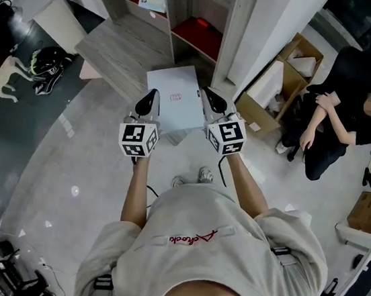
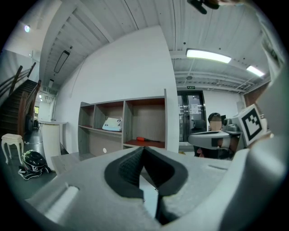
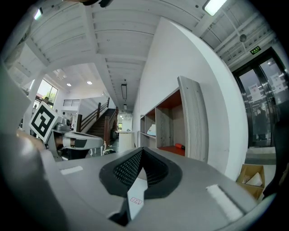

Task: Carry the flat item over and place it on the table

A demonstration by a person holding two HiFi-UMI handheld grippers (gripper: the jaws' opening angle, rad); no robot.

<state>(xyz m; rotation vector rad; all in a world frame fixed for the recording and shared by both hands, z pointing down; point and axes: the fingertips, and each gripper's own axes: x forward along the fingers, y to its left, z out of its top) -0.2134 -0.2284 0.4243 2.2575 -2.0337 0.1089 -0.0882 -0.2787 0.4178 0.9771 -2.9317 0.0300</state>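
A flat pale-grey item (image 1: 175, 98) with a small red label hangs level above the floor, held at its near edge by both grippers. My left gripper (image 1: 149, 103) is shut on its left corner and my right gripper (image 1: 213, 101) is shut on its right corner. In the left gripper view the black jaws (image 2: 144, 153) pinch the item's thin edge (image 2: 150, 200). In the right gripper view the jaws (image 3: 141, 155) clamp the edge (image 3: 135, 196) where the red label shows. The grey wooden table (image 1: 121, 47) lies just beyond the item.
A shelf unit (image 1: 202, 24) with red-floored compartments stands behind the table, with a white wall panel (image 1: 277, 20) to its right. Open cardboard boxes (image 1: 283, 75) and a seated person in black (image 1: 338, 123) are at the right. A helmet (image 1: 47, 65) lies on the floor at left.
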